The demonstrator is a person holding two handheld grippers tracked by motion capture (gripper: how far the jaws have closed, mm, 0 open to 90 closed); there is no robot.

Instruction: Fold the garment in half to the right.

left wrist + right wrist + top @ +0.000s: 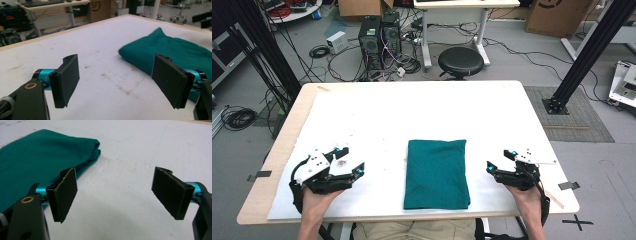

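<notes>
one folded teal cloth, a neat rectangle, lies flat on the white table top near the front edge, between the two grippers. left gripper and right gripper are both spread wide, nothing between the pads, each well apart from the cloth, probably parked clear because the fold looks finished. count: one cloth, two grippers.

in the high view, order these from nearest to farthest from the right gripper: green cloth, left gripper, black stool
1. The green cloth, folded on the table just to the left of the right gripper.
2. The left gripper, beyond the cloth at the table's left side.
3. The black stool, on the floor past the table's far edge.
</notes>
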